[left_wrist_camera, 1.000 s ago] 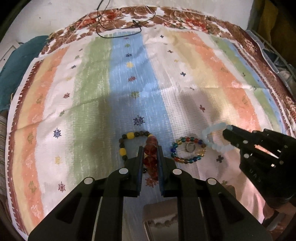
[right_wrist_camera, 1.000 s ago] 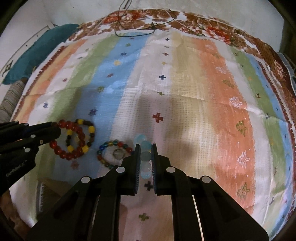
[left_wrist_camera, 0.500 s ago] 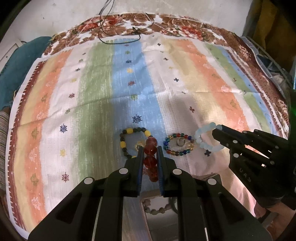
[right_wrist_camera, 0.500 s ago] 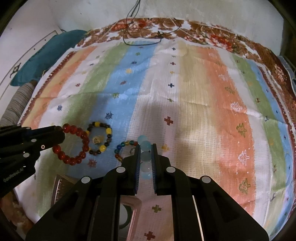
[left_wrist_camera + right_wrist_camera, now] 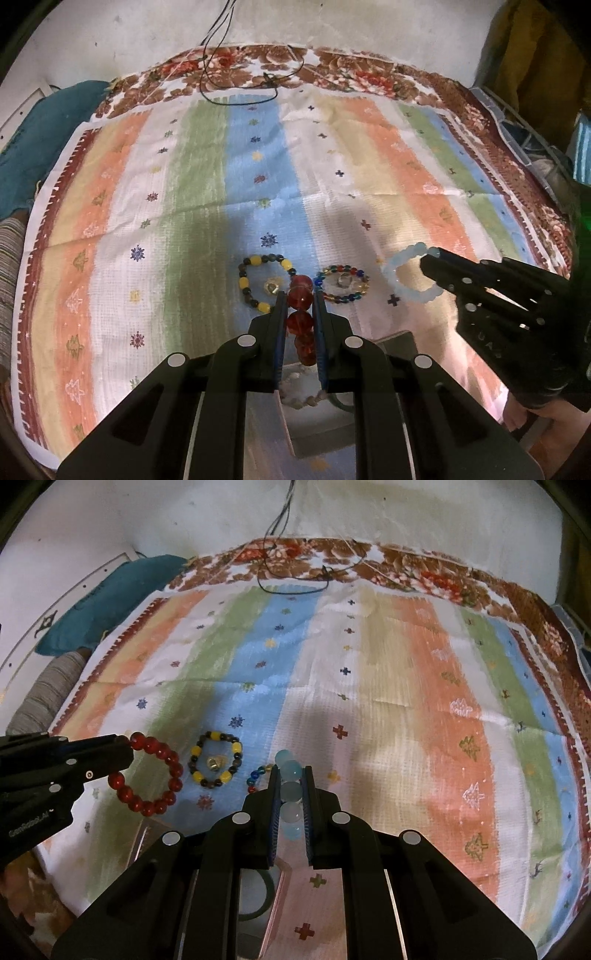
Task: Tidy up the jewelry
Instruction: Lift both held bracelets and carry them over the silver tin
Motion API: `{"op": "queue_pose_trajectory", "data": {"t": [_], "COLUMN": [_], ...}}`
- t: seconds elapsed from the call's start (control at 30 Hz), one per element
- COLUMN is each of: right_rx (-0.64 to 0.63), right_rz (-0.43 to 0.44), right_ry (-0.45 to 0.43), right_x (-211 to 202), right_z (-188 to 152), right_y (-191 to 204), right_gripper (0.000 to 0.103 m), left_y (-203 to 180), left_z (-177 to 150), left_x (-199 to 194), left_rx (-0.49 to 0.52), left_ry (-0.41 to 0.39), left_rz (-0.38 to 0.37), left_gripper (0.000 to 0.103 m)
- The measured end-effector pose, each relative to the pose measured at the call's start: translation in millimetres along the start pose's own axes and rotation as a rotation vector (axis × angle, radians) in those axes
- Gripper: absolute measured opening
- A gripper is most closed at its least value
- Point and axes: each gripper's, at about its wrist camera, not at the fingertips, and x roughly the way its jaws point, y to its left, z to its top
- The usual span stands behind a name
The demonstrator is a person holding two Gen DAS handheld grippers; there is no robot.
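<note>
My left hand-held gripper (image 5: 300,314) is clamped across a few beads of the red glass-bead bracelet (image 5: 155,775), which hangs free just above the striped woven cloth (image 5: 207,192); my right hand-held gripper (image 5: 291,794) pinches the pale blue bead bracelet (image 5: 410,273) likewise. Both look light and floppy on elastic, with slick round beads, so I would grip squarely across a bead. Near the red bracelet, the yellow-and-dark bead bracelet (image 5: 258,280) lies on the cloth.

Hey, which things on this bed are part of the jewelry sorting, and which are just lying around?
Job: red bead bracelet, pale blue bracelet, yellow-and-dark bracelet, multicolour bracelet, box.

Lying about: striped cloth, black cord, teal cushion.
</note>
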Motion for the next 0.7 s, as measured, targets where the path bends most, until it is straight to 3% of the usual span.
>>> {"op": "queue_pose_trajectory", "data": {"t": [0.7], "right_rx": [-0.009], "right_rz": [0.096], "right_ry": [-0.041], "right_x": [-43], "right_z": [-20], "right_y": [12], "right_gripper": [0.012], "left_y": [-16], "left_z": [-23], "left_x": [-50], "left_rx": [0.033], "left_ry": [-0.091], "left_rz": [-0.041], "left_gripper": [0.013]}}
